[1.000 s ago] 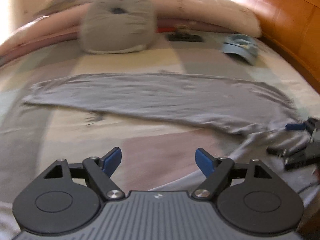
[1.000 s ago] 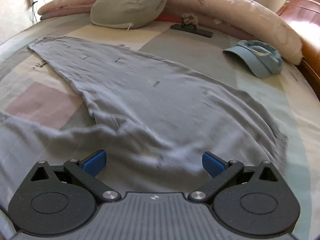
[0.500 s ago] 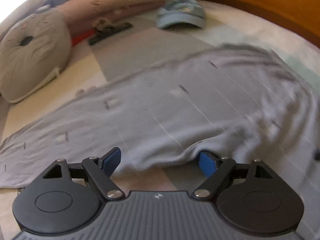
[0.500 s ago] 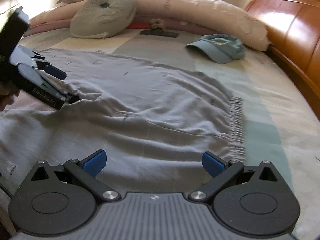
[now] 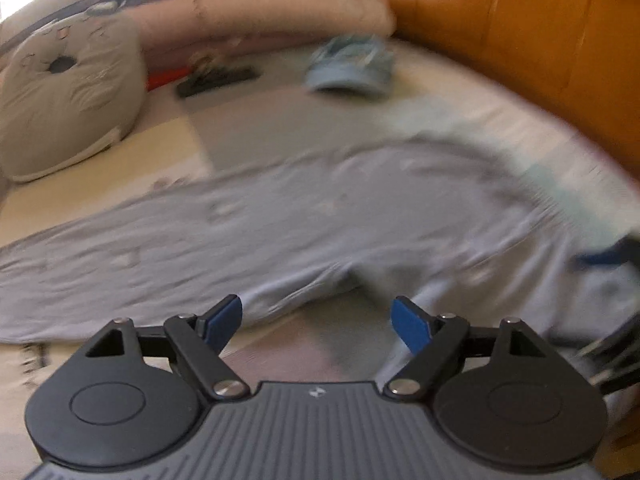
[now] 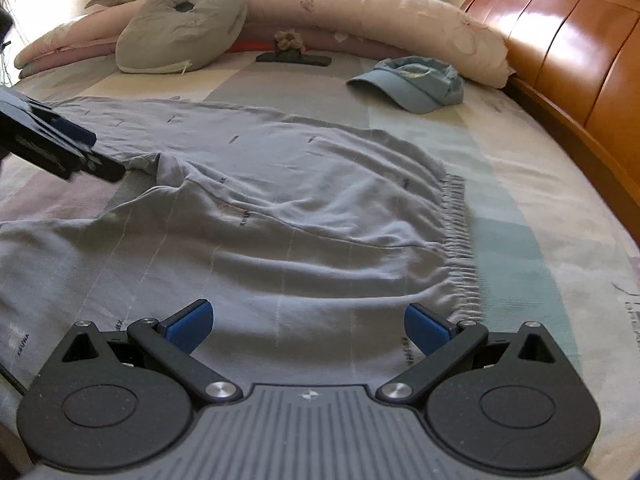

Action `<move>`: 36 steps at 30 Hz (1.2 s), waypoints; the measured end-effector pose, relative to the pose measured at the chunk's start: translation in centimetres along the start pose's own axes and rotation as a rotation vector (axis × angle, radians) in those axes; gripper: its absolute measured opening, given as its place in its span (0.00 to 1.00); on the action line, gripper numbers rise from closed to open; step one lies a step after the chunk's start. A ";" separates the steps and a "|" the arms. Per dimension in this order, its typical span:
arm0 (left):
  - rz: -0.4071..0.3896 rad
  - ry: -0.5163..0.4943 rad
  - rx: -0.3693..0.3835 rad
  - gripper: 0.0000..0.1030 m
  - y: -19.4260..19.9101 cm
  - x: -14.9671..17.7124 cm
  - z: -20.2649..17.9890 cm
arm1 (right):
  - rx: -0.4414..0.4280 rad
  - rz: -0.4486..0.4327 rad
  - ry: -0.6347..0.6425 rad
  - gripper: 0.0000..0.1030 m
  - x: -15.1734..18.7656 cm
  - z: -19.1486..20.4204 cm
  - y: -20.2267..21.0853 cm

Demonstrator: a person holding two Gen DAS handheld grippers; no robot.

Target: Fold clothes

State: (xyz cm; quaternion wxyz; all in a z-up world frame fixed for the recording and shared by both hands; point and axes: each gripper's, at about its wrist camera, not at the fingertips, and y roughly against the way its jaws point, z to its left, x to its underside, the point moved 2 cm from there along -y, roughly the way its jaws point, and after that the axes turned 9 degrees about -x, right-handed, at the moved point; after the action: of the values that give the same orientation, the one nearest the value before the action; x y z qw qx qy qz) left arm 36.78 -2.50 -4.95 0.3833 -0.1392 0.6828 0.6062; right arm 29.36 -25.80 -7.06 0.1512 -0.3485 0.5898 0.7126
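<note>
Grey trousers lie spread across the bed, their gathered waistband towards the right. In the left wrist view the same trousers stretch from left to right, and the picture is blurred. My left gripper is open just in front of the crotch fold, with nothing between its blue pads. It also shows at the left edge of the right wrist view as the left gripper, close to that fold. My right gripper hovers open over the seat of the trousers near the waistband, holding nothing.
A blue cap lies on the bed beyond the trousers. A grey cat-face cushion, a long pink pillow and a small dark stand line the far side. The wooden headboard runs along the right.
My left gripper has swung from the trouser legs towards the crotch fold and rolled, staying open. The right gripper's view has shifted towards the waistband, and it is still open.
</note>
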 end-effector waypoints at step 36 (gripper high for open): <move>0.087 0.101 0.245 0.81 -1.6 -0.3 -5.3 | -0.082 0.041 -0.012 1.00 4.5 -4.6 3.3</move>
State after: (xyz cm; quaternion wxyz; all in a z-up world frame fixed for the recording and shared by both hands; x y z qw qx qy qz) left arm 36.13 -7.90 -6.09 0.3358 -0.0918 0.7756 0.5266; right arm 25.63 -31.89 -7.96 0.1256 -0.3378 0.5663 0.7413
